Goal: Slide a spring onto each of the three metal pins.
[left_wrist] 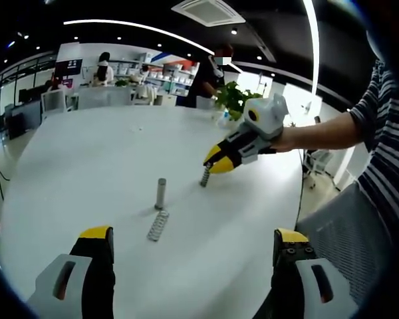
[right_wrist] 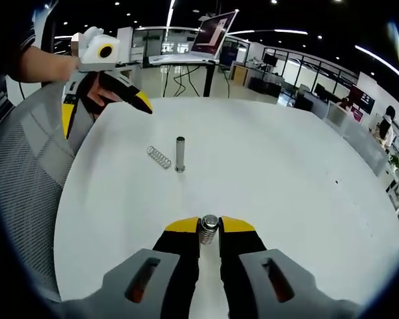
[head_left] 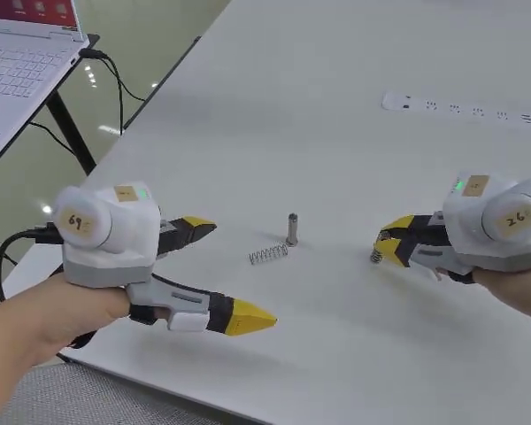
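while the right gripper (right_wrist: 209, 229) pinches its jaws almost together on a held pin (right_wrist: 210, 220) with a fitted spring (right_wrist: 206, 234) round its shaft, the left gripper (left_wrist: 193, 234) is spread wide with nothing between its jaws. the held pin sits low by the table (head_left: 336, 115); whether it touches i cannot tell. a free pin (head_left: 292, 228) stands upright near the middle of the table, between the two grippers and apart from both. a loose spring (head_left: 268, 254) lies flat just beside it, on the side toward the left gripper, so from the left gripper view it lies in front of the pin.

further off, a power strip (head_left: 465, 111) lies on the far right of the table, well apart from the pins. an open laptop (head_left: 18, 62) sits on a black stand off the table's left edge, with a cable (head_left: 115, 75) trailing from it. a grey mesh chair (right_wrist: 26, 173) shows by the near edge.

the table is plain white and matte. around it is an open office: strip ceiling lights (left_wrist: 133, 26), rows of desks (right_wrist: 186, 58), a green plant (left_wrist: 236, 100) and people (left_wrist: 105, 66) standing far back.
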{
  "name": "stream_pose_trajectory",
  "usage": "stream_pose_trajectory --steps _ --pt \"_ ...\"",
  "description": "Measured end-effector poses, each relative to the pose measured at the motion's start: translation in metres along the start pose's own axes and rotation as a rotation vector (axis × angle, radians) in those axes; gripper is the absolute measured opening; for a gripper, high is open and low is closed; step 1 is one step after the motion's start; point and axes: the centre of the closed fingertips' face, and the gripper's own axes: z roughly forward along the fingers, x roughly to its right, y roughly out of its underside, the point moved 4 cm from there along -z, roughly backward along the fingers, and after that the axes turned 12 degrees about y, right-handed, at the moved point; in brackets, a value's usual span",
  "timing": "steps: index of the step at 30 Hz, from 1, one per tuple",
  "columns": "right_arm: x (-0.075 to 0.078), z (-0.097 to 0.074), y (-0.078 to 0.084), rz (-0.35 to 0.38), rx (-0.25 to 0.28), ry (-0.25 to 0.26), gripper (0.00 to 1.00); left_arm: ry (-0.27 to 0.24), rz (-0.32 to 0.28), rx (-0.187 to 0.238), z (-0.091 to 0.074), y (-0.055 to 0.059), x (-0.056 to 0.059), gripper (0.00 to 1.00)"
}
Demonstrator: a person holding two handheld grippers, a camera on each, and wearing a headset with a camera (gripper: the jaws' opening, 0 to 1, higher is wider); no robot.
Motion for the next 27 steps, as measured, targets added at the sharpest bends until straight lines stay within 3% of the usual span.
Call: stream_pose_trajectory --steps 10,16,27 --pt "0.004 0.0 0.0 0.056 -0.014 0.008 0.09 0.001 -0.003 0.0 0.0 0.0 0.001 0.97" --pt "0.006 -0.002 -0.002 0.095 -0.01 0.014 0.16 0.002 -0.003 0.001 0.001 0.0 0.001 0.97" --pt "0.005 -0.01 -0.017 0.088 0.022 0.002 0.21 -0.003 -0.007 0.017 -0.002 -0.002 0.0 0.98"
